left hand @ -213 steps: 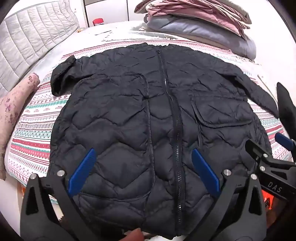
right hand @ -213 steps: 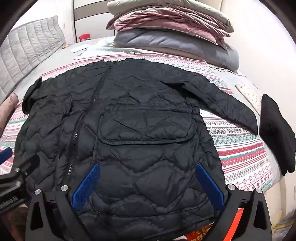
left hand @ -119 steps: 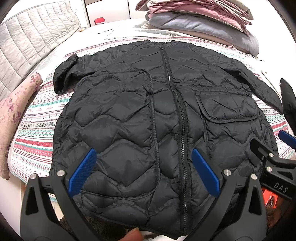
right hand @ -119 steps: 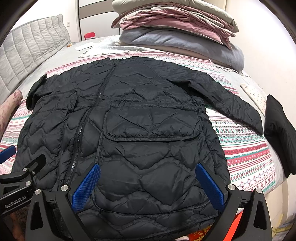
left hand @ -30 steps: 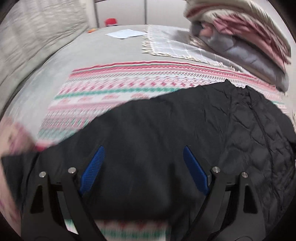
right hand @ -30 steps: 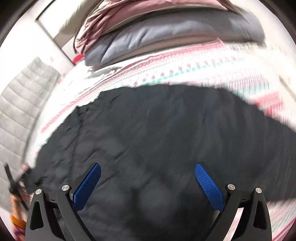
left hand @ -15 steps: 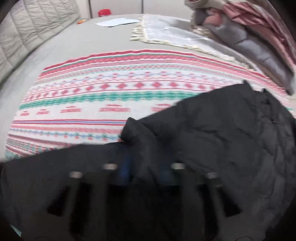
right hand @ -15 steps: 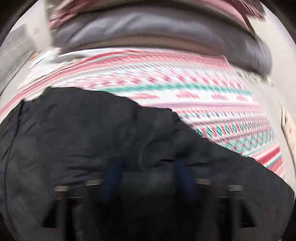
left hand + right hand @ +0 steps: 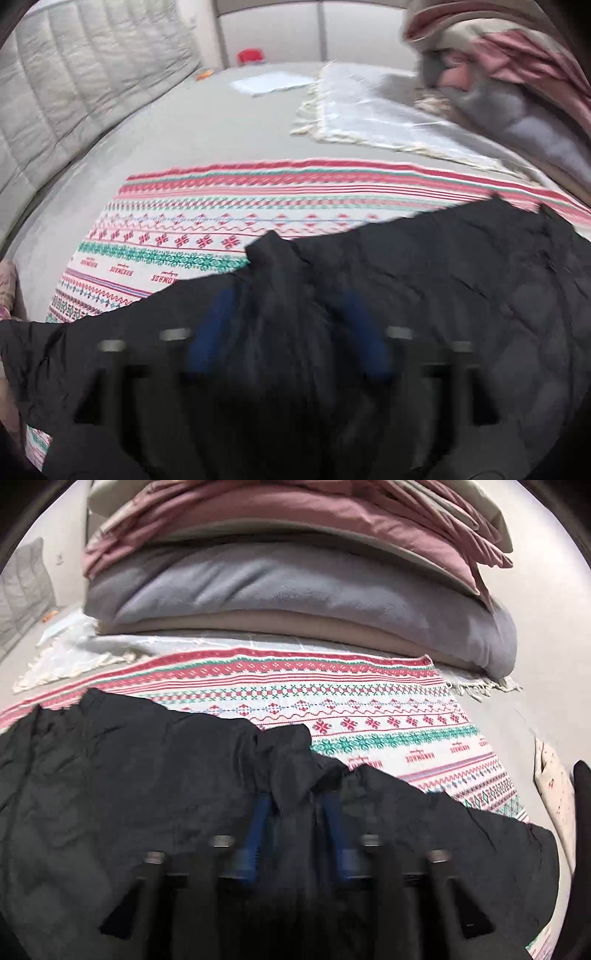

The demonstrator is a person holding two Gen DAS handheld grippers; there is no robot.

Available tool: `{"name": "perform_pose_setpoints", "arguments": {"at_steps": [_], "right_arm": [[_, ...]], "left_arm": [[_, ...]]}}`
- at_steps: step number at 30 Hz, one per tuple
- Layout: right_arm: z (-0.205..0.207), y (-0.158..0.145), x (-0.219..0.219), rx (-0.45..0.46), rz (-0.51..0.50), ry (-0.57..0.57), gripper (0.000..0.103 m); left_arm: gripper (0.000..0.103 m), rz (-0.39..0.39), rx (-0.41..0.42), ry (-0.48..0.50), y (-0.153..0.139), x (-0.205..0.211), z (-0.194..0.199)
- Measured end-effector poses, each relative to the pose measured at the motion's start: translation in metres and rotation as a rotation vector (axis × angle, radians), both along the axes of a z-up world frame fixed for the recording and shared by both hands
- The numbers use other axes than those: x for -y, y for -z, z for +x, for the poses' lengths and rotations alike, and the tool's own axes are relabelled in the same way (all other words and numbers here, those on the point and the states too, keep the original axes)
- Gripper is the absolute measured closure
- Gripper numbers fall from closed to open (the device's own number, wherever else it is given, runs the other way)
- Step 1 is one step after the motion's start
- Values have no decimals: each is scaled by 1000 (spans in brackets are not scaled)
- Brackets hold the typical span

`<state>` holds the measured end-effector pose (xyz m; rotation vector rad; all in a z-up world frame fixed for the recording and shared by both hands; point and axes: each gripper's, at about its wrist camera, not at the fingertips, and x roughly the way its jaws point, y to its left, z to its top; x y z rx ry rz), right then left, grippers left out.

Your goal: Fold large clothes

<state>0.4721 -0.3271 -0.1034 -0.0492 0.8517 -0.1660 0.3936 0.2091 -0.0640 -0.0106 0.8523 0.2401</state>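
Note:
A black quilted jacket (image 9: 424, 288) lies on a patterned red, green and white blanket (image 9: 207, 221) on the bed. In the left wrist view my left gripper (image 9: 288, 314) is blurred, its blue fingers (image 9: 218, 325) partly closed around a raised fold of the jacket's left sleeve. In the right wrist view the jacket (image 9: 129, 775) fills the lower left. My right gripper (image 9: 295, 808) has its blue fingers (image 9: 258, 819) close together, pinching a bunched fold of the right sleeve.
A stack of folded pink, grey and beige bedding (image 9: 295, 583) stands at the back. A fringed white cloth (image 9: 369, 110) and a white paper (image 9: 269, 83) lie on the grey sheet. A padded headboard (image 9: 74, 92) runs along the left. A dark garment (image 9: 581, 812) lies at the right edge.
Both grippers moved from the jacket's hem out to its sleeves. Their jaws, wide open a second ago, have narrowed onto sleeve fabric, which now bunches up between the fingers.

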Motion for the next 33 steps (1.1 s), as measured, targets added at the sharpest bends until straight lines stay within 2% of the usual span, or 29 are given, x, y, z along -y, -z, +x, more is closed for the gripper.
{"name": "perform_pose_setpoints", "arguments": {"at_steps": [1, 3, 5, 8, 10, 11, 12, 13, 14, 15, 16, 17, 19, 21, 23, 26, 30, 32, 33], "right_arm": [[-12, -4, 6, 21, -14, -6, 34], [-36, -11, 26, 59, -49, 13, 27], [-55, -13, 50, 54, -38, 53, 26], [-82, -5, 107, 21, 26, 177, 26], [-95, 9, 141, -3, 99, 243, 26], [-101, 18, 154, -33, 121, 266, 26], [-105, 34, 170, -110, 104, 315, 27], [-114, 42, 185, -137, 67, 378, 27], [-127, 39, 197, -115, 19, 476, 27], [-134, 36, 205, -127, -36, 564, 26], [-141, 31, 213, -136, -74, 629, 26], [-149, 27, 221, -136, -70, 660, 26], [-163, 19, 234, -111, 29, 648, 25], [-177, 14, 245, -82, 123, 633, 24], [-194, 10, 253, -55, 231, 615, 24], [-209, 10, 244, -23, 349, 561, 24], [-204, 15, 216, -2, 368, 468, 24], [-198, 18, 204, -12, 351, 426, 24], [-194, 21, 196, -23, 340, 410, 24]], "left_arm": [[19, 9, 23, 18, -6, 2, -13], [19, 0, 23, 26, -13, 4, -34], [19, -54, 8, 21, -19, 3, -55], [16, -167, 36, 13, -25, 6, -88], [1, -232, 83, 40, -21, 14, -113], [1, -226, 83, 59, -14, 18, -118], [1, -197, 51, 67, -2, 24, -121], [1, -153, -18, 49, 14, 26, -120], [1, -128, -68, 28, 25, 25, -119], [1, -123, -98, 4, 34, 21, -120], [1, -152, -94, -17, 37, 15, -125], [1, -183, -81, -34, 35, 9, -129], [1, -251, -47, -72, 26, -2, -138], [1, -280, -15, -64, 18, -3, -145], [1, -270, 30, -34, 7, -2, -149], [1, -213, 72, -43, 0, -10, -146], [1, -193, 130, 12, -2, -29, -118], [1, -178, 88, -36, 11, -46, -98], [1, -145, 34, -95, 25, -62, -88]]}}
